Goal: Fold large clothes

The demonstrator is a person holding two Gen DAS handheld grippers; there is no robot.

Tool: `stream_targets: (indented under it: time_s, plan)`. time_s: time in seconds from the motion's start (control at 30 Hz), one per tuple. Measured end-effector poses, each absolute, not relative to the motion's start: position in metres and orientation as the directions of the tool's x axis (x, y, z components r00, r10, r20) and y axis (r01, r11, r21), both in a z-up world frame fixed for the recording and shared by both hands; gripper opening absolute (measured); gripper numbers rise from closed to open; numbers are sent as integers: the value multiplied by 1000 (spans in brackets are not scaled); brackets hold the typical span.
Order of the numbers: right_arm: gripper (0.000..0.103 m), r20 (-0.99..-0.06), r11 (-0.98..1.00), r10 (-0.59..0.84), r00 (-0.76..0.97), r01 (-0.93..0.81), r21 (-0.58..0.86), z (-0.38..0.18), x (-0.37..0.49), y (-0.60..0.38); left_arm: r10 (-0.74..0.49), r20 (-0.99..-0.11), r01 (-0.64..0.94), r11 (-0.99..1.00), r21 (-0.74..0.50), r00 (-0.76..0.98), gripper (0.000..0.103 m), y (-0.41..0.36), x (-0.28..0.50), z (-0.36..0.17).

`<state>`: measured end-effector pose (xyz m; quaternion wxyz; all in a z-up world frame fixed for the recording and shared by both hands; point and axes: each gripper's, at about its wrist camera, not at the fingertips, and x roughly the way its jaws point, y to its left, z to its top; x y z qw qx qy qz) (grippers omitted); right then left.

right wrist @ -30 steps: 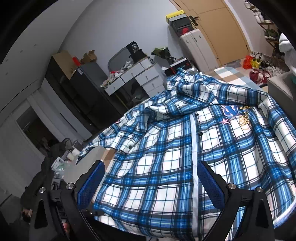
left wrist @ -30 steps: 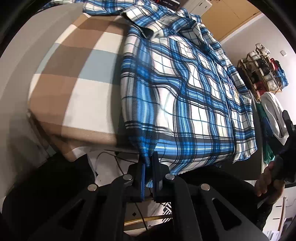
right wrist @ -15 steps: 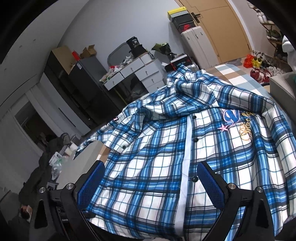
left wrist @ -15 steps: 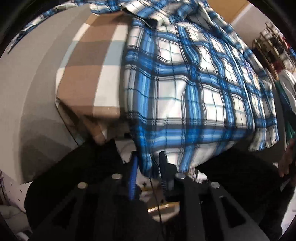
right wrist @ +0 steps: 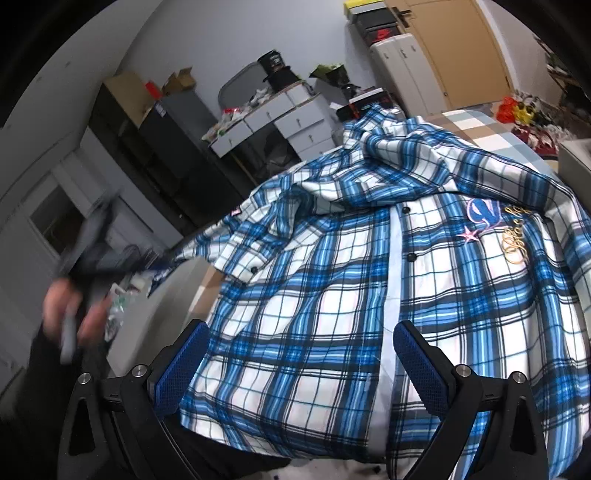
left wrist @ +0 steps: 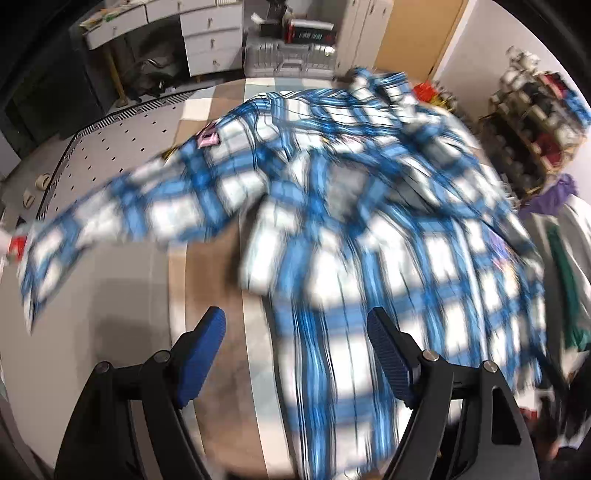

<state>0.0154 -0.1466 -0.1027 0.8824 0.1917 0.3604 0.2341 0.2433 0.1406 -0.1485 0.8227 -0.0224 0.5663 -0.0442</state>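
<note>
Shirt: the blue-and-white plaid shirt (right wrist: pixel 369 295) is lying front up and buttoned on the desk (left wrist: pixel 122 266), over a brown, white and pale-blue checked cloth (left wrist: pixel 218 354); its hem is hanging over the near edge.
Left view only: heavily blurred, it is showing one sleeve (left wrist: pixel 110 218) stretching out sideways across the grey desk top, a pink patch (left wrist: pixel 208 138) near the shoulder, and a rack (left wrist: pixel 535 122) of small items against the right wall.
Right view only: sharp, it is showing the button placket (right wrist: pixel 393 280), a blue emblem with a pink star (right wrist: pixel 480 218) and gold script (right wrist: pixel 517 243) on the chest, and the person's left hand (right wrist: pixel 74 306), blurred, at the far left.
Left gripper: the left gripper (left wrist: pixel 295 347) is hovering over the shirt's lower edge, its blue fingers (left wrist: pixel 205 354) opening, nothing pinched between them.
Right gripper: the right gripper (right wrist: pixel 295 365) is hovering above the hem, fingers (right wrist: pixel 421 369) spread wide and gripping nothing.
Containers: white drawers (right wrist: pixel 295 122) are standing by the far wall, shut, with clutter piling on top; boxes (right wrist: pixel 373 18) are stacking on a cabinet (right wrist: pixel 402 70) beside the door; contents cannot be told.
</note>
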Motion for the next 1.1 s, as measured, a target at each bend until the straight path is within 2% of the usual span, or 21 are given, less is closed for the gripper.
stream_targets:
  time_s: [0.17,0.23,0.27,0.3,0.37,0.4,0.43,0.63,0.7,0.73,0.77,0.8,0.83,0.9,1.03,1.1]
  plan:
    - [101,-583,836,532,614,-271,478,-110,19,-142,-110,-961,67,993,-96,254,75,122,315,-181]
    - [101,-588,831,537,605,-261,491,-112,22,-143,-57,-979,88,995,-40,194,75,115,331,-200]
    - [101,-591,831,536,602,-255,494,-113,23,-144,-13,-990,107,994,2,142,70,113,336,-215]
    - [101,-595,833,533,602,-250,493,-114,24,-145,19,-996,118,993,30,91,59,113,340,-230]
    - [101,-595,832,533,601,-245,498,-115,24,-146,-13,-997,119,993,-5,70,22,118,337,-233]
    - [101,-592,829,537,600,-244,504,-115,24,-147,12,-998,138,990,21,63,10,119,335,-232]
    - [101,-590,826,541,600,-245,508,-114,23,-148,39,-998,160,986,47,51,7,120,333,-232]
    - [101,-586,824,548,597,-263,502,-111,24,-142,160,-985,276,946,170,57,5,126,316,-217]
    - [101,-595,836,536,599,-276,475,-110,22,-139,248,-963,317,909,270,108,11,120,313,-213]
    - [101,-598,839,532,599,-278,468,-110,23,-139,289,-948,329,889,318,133,25,116,311,-214]
    - [101,-600,841,529,600,-281,462,-110,22,-139,352,-923,345,856,384,154,52,113,309,-218]
    - [101,-601,843,527,601,-279,460,-110,23,-140,407,-898,356,824,441,170,65,110,307,-222]
    - [101,-600,842,528,601,-276,464,-111,23,-141,436,-880,369,800,474,186,73,110,303,-225]
    - [101,-598,838,530,601,-266,476,-112,24,-145,377,-907,373,826,421,188,73,119,296,-219]
    - [101,-591,828,539,600,-250,502,-113,25,-151,171,-950,240,942,235,261,73,169,276,-164]
    - [101,-588,821,546,597,-242,517,-114,27,-153,95,-946,160,976,150,309,81,201,263,-140]
